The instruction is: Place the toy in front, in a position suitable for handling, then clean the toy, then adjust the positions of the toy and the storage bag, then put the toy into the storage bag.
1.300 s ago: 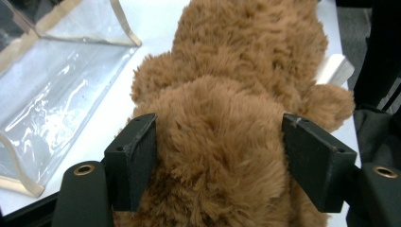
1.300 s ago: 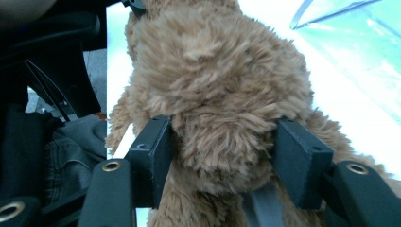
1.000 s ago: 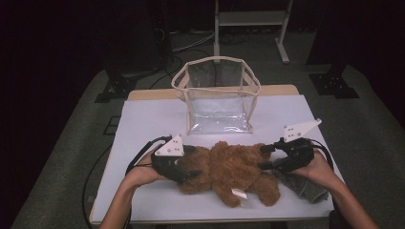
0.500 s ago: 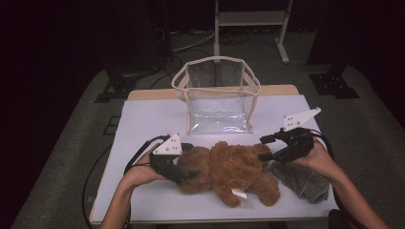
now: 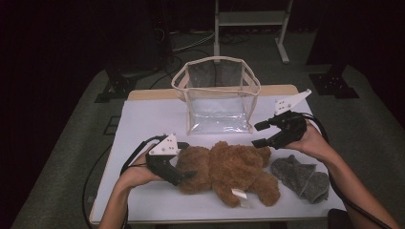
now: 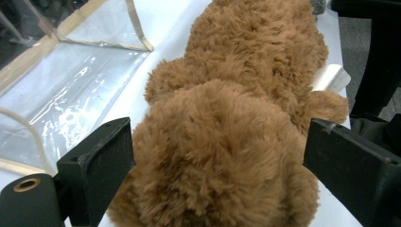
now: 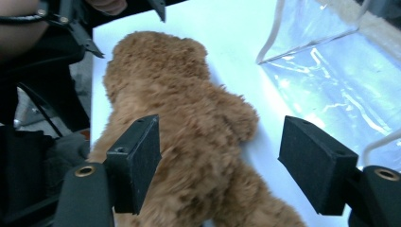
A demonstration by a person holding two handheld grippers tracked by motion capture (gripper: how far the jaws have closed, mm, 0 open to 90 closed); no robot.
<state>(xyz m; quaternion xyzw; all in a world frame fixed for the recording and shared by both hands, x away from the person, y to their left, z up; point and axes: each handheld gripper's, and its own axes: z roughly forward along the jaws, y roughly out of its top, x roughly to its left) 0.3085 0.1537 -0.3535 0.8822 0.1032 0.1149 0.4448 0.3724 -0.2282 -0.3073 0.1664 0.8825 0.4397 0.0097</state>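
1. While the person leans in from the near edge of the table [image 5: 143,119], the high view has a brown teddy bear [image 5: 229,171] lying along that edge, between the hands. The left gripper [image 5: 188,175] is at the bear's head end; the right gripper [image 5: 260,134] hovers above its far end, jaws spread and holding nothing. A clear bag [image 5: 217,98] stands open at the far edge, and a grey cloth [image 5: 301,176] lies in the near right corner.
2. Through the left gripper view, the bear's head [image 6: 217,156] sits between the two black jaws, which stand wide on either side. I cannot tell whether they press the fur, so I judge them open around it.
3. From the right gripper view, the jaws are parted above the bear's body [image 7: 189,127], with the bag's wall [image 7: 331,80] beside it.
4. The bear looks light, soft and squashy. I'd pinch the head or a limb, deep into the plush, since fur alone may slip.
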